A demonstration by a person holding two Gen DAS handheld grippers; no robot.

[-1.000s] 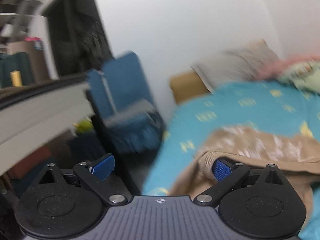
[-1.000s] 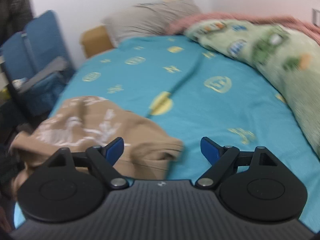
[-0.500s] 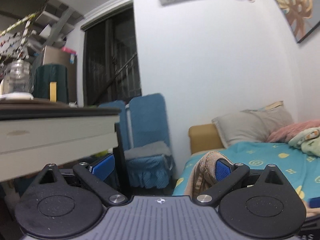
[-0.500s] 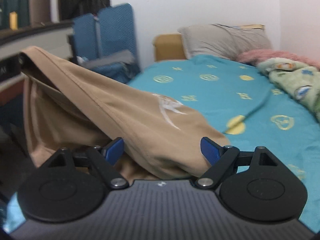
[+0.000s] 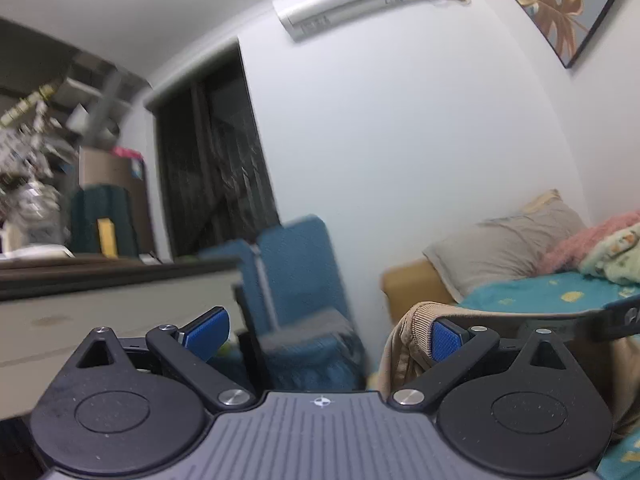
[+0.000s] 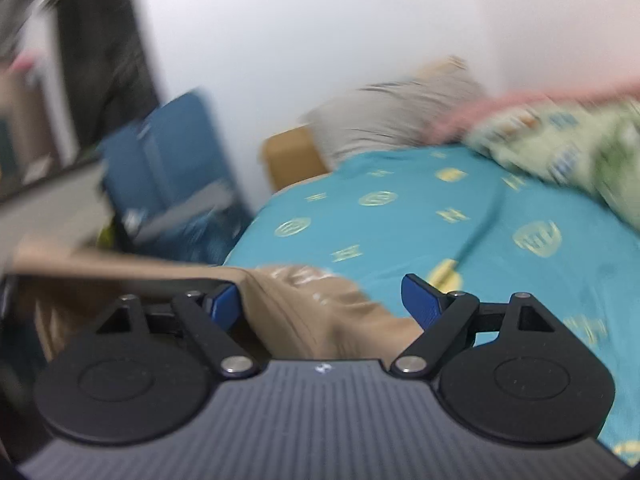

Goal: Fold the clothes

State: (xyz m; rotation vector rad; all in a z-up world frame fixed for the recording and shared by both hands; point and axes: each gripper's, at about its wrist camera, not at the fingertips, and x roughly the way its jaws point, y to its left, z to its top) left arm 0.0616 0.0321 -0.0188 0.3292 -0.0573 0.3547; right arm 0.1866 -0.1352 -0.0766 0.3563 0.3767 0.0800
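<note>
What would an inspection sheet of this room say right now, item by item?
Surface: bed with a teal patterned sheet.
Job's things: tan garment, ribbed hem hooked over one blue pad of the left gripper, partly lifted off the bed.
Clutter: green patterned blanket, grey pillow.
Grippers: left gripper jaws wide apart; right gripper jaws wide apart, cloth between them, not pinched.
Cables: nothing seen.
Surroundings: blue chair, desk, air conditioner, framed leaf picture.
</note>
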